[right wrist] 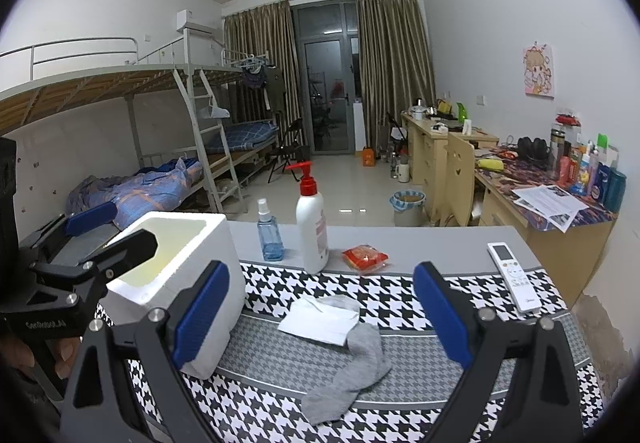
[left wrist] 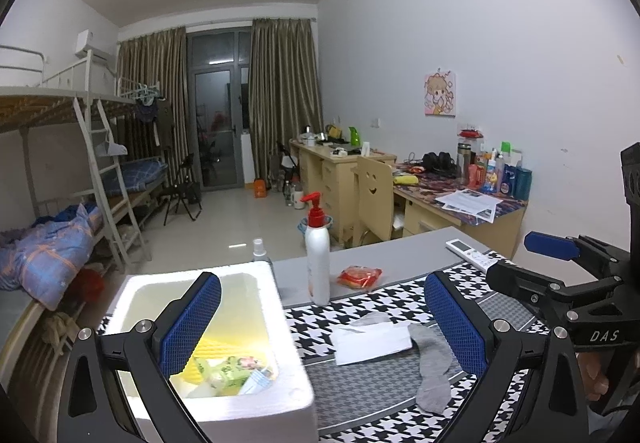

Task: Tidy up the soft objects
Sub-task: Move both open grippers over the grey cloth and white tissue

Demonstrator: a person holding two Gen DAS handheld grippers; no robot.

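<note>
A grey sock lies on the houndstooth cloth, partly under a white tissue pack. A white foam box stands at the left; in the left wrist view it holds a yellow item and soft packets. My left gripper is open and empty, its left finger over the box and its right finger near the sock. My right gripper is open and empty, hovering above the tissue pack and sock.
A white pump bottle, a blue spray bottle, a red snack packet and a white remote sit on the grey table. Bunk beds stand left, desks right.
</note>
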